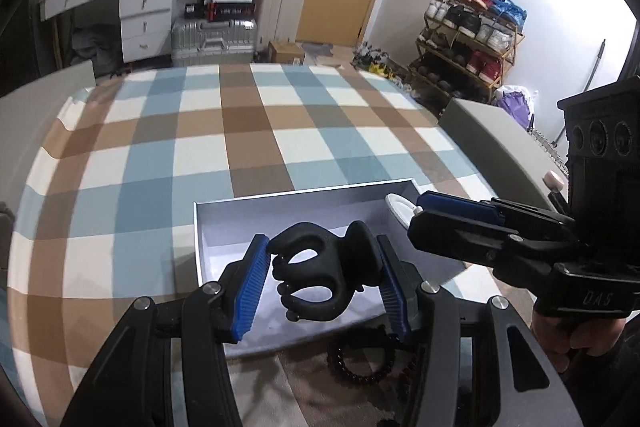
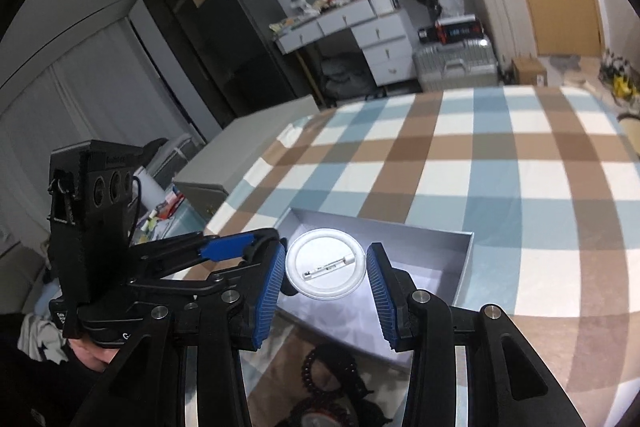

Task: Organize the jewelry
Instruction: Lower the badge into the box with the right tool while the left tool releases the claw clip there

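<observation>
A black hair claw was pinched in the left hand-held gripper and a white pin badge in the right hand-held gripper, both over the empty grey box; beaded bracelets remained on the plaid bed, apparently unsorted, in a cluttered bedroom.
</observation>
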`<state>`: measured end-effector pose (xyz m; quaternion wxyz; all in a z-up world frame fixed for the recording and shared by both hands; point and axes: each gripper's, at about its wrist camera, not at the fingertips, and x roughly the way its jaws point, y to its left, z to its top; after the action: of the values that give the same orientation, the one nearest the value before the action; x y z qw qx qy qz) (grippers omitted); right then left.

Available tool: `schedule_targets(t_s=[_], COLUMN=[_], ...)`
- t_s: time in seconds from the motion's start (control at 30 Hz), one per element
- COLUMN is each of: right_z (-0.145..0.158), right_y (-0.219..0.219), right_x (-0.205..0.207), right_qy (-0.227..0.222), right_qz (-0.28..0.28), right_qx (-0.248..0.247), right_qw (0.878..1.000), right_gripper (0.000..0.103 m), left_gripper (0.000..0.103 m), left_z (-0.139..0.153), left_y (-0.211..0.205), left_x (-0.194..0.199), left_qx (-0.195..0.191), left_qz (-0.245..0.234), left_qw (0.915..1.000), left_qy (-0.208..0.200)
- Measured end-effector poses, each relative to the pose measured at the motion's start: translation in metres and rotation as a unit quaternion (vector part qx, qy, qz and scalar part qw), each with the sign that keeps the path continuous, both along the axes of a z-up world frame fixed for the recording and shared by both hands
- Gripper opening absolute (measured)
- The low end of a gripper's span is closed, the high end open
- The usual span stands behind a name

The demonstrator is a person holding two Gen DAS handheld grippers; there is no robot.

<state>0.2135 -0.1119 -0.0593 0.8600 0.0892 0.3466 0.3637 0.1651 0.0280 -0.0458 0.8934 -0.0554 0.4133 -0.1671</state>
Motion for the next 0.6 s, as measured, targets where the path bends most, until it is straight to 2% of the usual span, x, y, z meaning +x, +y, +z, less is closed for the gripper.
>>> schedule_targets(t_s=[0.1,0.33,0.5,0.6], right_z=[-0.008,-0.013,-0.018,-0.013], right_y=[0.001,0.007,0.003,-0.003], right_x=[0.010,0.019,0.025,0.021], right_qy=[0.018,0.024,0.036,0.026], right_qz=[-0.002,-0.015,-0.028,-0.039], right_qx=[0.000,-0.027,-0.014,0.000], right_qw=[1.000,0.999,0.999,0.999], right_gripper=[0.041,0.043,0.046,0.053], left_gripper=[0.046,0.047,0.047,0.067], left_z=[-0.006,-0.016,-0.013,-0.008], left_y=[-0.001,0.004,0.003,0.002], left_x=[0.006,0.016,0.016,0.012], left_qx=[-0.004,-0.029,-0.021,-0.007], left_qz=[-0.004,-0.010,-0.013,-0.015], left_qw=[0.9999,0.9988,0.9994,0.9998], left_qy=[0.013,0.038,0.026,0.006])
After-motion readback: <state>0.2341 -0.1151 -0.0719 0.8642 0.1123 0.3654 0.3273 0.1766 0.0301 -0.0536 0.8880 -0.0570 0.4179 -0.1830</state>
